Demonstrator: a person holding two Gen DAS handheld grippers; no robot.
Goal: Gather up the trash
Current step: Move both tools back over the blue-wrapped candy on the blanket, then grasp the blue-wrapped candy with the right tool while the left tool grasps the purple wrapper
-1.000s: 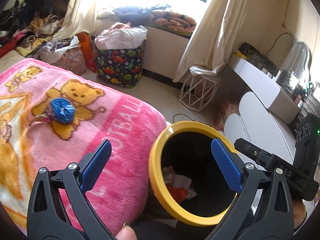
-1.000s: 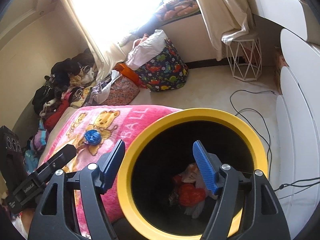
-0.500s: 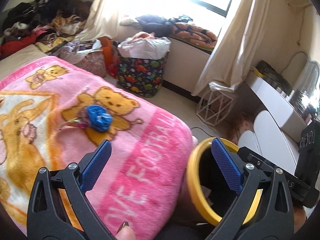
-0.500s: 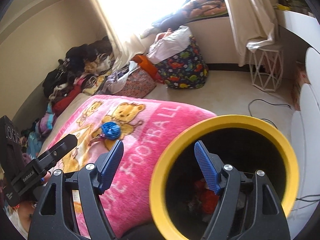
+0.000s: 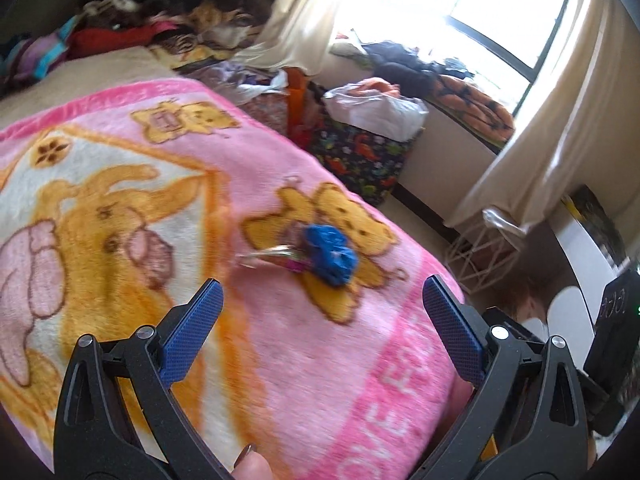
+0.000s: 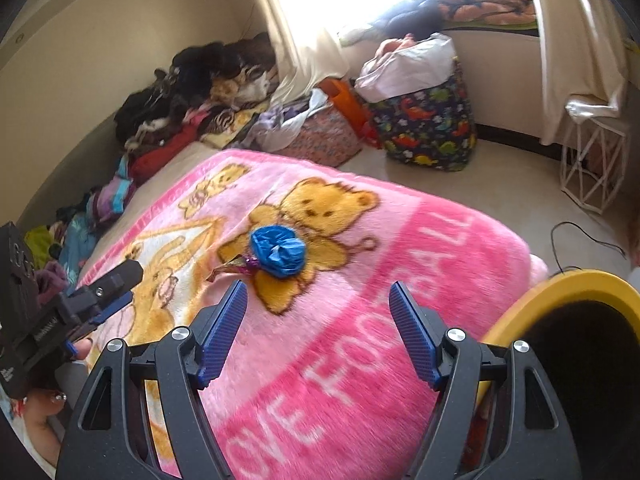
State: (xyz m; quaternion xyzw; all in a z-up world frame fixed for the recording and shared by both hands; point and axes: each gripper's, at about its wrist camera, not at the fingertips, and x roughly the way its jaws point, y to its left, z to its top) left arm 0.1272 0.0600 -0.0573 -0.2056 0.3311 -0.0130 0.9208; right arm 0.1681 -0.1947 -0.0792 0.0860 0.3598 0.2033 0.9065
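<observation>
The crumpled blue bag (image 6: 279,251) lies on my pink bear blanket (image 6: 360,300) beside a shiny wrapper (image 6: 234,266), just ahead of my right gripper (image 6: 316,328) and farther ahead of my left gripper (image 5: 320,332), both wide open and holding nothing.

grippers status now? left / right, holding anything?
Left gripper: open, nothing between the jaws, above the pink blanket.
Right gripper: open, empty, the blue crumpled bag lies ahead of it, untouched.
</observation>
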